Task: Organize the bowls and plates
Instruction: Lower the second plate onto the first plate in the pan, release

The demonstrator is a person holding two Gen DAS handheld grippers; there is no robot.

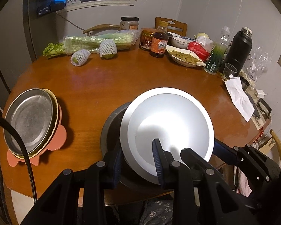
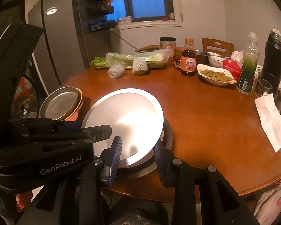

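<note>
A large white plate (image 1: 170,123) sits tilted on a dark grey plate (image 1: 112,123) near the table's front edge; it also shows in the right wrist view (image 2: 129,116) over the dark plate (image 2: 167,136). My left gripper (image 1: 138,159) straddles the white plate's near left rim, jaws apart. My right gripper (image 2: 138,157) straddles its near right rim, jaws apart. A metal plate (image 1: 30,120) lies on a stack of plates at the left, also in the right wrist view (image 2: 61,105).
The stack rests on a pink mat (image 1: 54,142). At the back of the table (image 1: 121,78) are celery (image 1: 95,41), netted fruit (image 1: 107,48), a sauce bottle (image 1: 159,41), a dish of food (image 1: 185,56), a black flask (image 1: 238,50), a paper (image 1: 238,97).
</note>
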